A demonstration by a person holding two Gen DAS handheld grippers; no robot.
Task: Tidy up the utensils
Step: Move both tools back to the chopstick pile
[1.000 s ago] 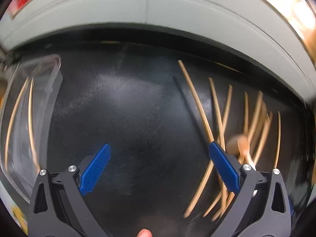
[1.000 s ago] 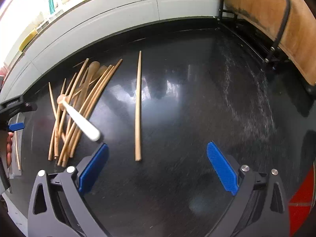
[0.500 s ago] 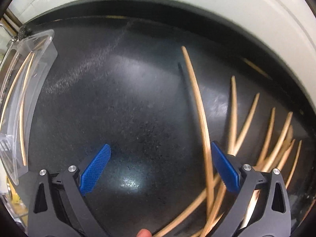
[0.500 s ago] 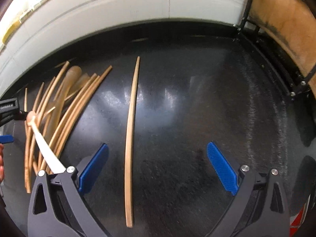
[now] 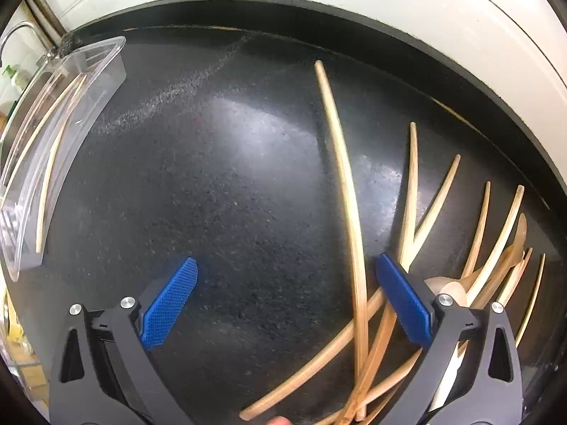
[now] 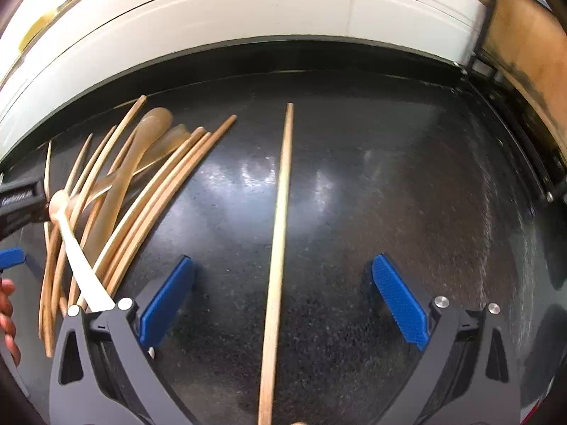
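Note:
My left gripper (image 5: 285,301) is open and empty, low over the black counter (image 5: 212,194). A long wooden chopstick (image 5: 345,184) runs between its fingers, close to the right pad. More wooden chopsticks and spoons (image 5: 489,269) lie in a heap to the right. A clear plastic tray (image 5: 53,148) at the left holds two chopsticks. My right gripper (image 6: 280,299) is open and empty, with a single chopstick (image 6: 280,219) lying lengthwise between its fingers. The utensil heap (image 6: 120,198), with a white-handled spoon (image 6: 79,258), lies to its left.
A white tiled wall (image 5: 389,3) borders the far edge of the counter. A wooden board in a black rack (image 6: 524,46) stands at the right. The left gripper's body (image 6: 17,202) and a hand show at the right wrist view's left edge.
Both grippers have moved forward and lower over the counter. The long chopstick now sits between the left fingers. The single chopstick is now centred between the right fingers.

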